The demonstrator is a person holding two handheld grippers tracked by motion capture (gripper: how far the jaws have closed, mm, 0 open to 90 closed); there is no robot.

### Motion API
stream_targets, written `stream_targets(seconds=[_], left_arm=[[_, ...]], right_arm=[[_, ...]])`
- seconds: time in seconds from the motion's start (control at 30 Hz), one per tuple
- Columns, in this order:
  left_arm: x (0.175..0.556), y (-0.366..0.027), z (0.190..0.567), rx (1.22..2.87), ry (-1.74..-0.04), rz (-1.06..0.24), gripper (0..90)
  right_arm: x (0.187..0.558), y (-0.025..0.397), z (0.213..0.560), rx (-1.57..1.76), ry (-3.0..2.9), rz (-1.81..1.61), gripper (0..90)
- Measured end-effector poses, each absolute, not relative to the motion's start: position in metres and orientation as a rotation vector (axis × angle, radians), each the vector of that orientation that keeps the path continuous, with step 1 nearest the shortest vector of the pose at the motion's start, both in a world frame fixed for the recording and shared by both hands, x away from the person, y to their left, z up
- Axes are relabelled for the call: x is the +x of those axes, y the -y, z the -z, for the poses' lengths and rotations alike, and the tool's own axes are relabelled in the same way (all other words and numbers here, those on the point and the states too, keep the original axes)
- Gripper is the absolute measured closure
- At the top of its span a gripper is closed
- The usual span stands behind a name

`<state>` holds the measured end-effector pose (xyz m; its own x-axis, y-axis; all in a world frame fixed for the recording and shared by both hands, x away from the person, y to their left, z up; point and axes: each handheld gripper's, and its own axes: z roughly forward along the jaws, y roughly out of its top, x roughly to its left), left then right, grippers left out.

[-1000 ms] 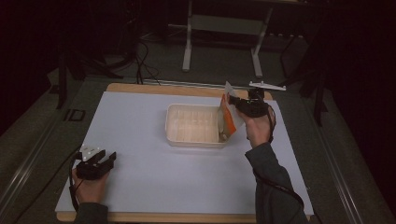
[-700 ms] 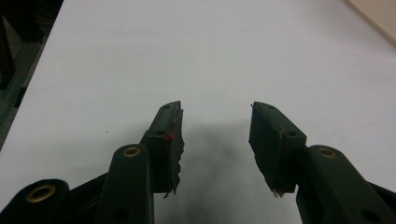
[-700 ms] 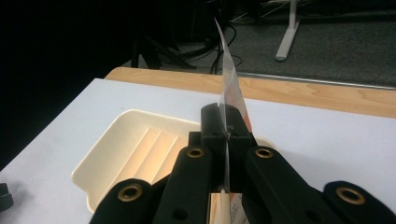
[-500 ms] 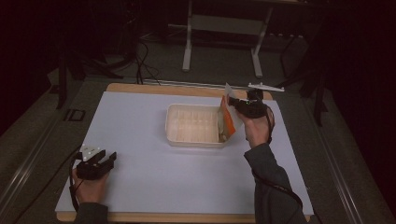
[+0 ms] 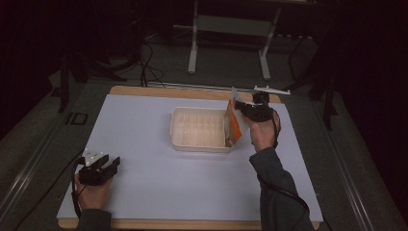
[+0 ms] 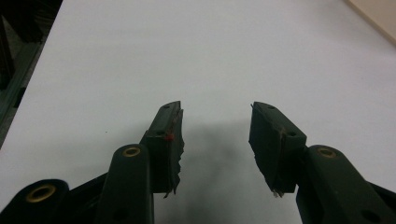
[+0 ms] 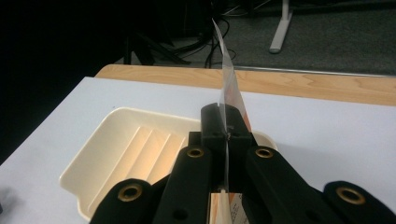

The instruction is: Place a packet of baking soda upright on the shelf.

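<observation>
Nothing visibly shifted since earlier frame, right gripper [image 5: 240, 107] clamped on orange-and-clear plastic packet [image 5: 234, 126] over cream ribbed plastic tray [image 5: 199, 129], left gripper [image 5: 105, 164] jaws wide, resting on white table [image 5: 183, 178].

Orange packet [image 5: 233, 126] is half lost behind the right gripper [image 5: 239, 107] and the tray [image 5: 179, 126] wall in the high view; its print is too small to read; in the right gripper view its lower end runs off the bottom edge, and the jaws hide the tray's near corner.
</observation>
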<state>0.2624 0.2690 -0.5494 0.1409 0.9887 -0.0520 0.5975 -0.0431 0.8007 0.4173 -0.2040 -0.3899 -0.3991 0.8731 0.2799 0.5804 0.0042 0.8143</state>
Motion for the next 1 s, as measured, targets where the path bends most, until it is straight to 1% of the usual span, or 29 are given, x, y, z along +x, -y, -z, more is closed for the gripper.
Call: stream_targets(seconds=[0.23,0.33,0.4,0.53,0.73,0.8,0.83,0.93,1.0], left_arm=[[0.262,-0.269,0.549,1.724,-1.536,-0.714,53.8],[0.262,-0.269,0.549,1.723,-1.536,-0.713,53.8],[0.262,-0.269,0.549,1.723,-1.536,-0.713,53.8],[0.262,-0.269,0.549,1.723,-1.536,-0.714,53.8],[0.262,-0.27,0.549,1.723,-1.536,-0.713,53.8],[0.262,-0.27,0.549,1.723,-1.536,-0.713,53.8],[0.262,-0.27,0.549,1.723,-1.536,-0.715,53.8],[0.262,-0.27,0.549,1.718,-1.538,-0.713,53.8],[0.262,-0.27,0.549,1.717,-1.539,-0.713,53.8]], right_arm=[[0.421,0.201,0.39,1.517,-1.974,-1.306,90.0],[0.422,0.2,0.389,1.513,-1.978,-1.285,88.5],[0.422,0.2,0.389,1.506,-1.985,-1.295,82.1],[0.42,0.199,0.387,1.485,-1.998,-1.285,72.5],[0.416,0.199,0.383,1.448,-2.02,-1.261,65.8],[0.415,0.199,0.382,1.449,-2.022,-1.256,65.8],[0.414,0.201,0.38,1.449,-2.029,-1.259,63.6],[0.411,0.205,0.378,1.444,-2.041,-1.257,61.1],[0.409,0.208,0.376,1.431,-2.049,-1.26,57.7]])
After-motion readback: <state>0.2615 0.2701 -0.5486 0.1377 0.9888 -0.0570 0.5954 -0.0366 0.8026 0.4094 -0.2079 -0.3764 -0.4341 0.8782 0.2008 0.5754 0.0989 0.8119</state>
